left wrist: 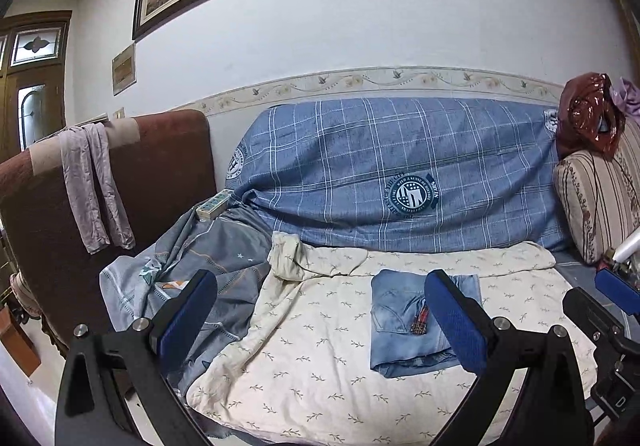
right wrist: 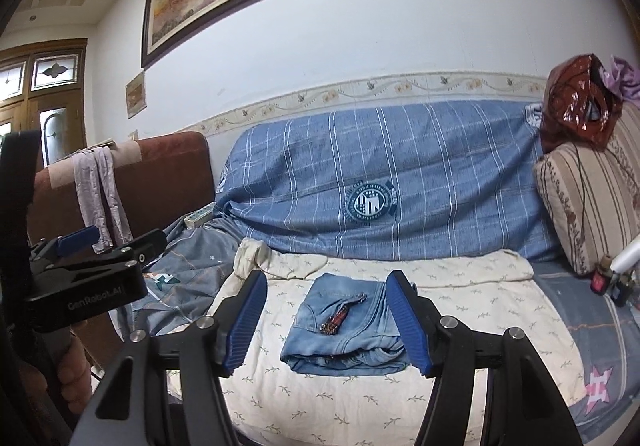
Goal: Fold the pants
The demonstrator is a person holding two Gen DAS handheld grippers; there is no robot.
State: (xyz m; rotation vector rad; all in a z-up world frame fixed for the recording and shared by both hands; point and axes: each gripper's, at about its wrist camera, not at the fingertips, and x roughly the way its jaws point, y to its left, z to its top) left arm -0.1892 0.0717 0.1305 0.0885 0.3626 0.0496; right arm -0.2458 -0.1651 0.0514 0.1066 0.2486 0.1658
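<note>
On cream sheet [right wrist: 360, 398], folded jeans [right wrist: 344, 330], red bag [right wrist: 580, 106] w/ purple cloth [right wrist: 624, 76]

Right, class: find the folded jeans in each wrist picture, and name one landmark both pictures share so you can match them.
Left wrist view: the folded jeans lie right of centre on the cream sheet, partly behind a blue pad.
Right wrist view: the folded jeans lie at centre, between the two blue pads.
Shared landmark: the round badge on the blue checked cover.

Left claw [left wrist: 320, 320] and right claw [right wrist: 326, 320] gape, both empty.
</note>
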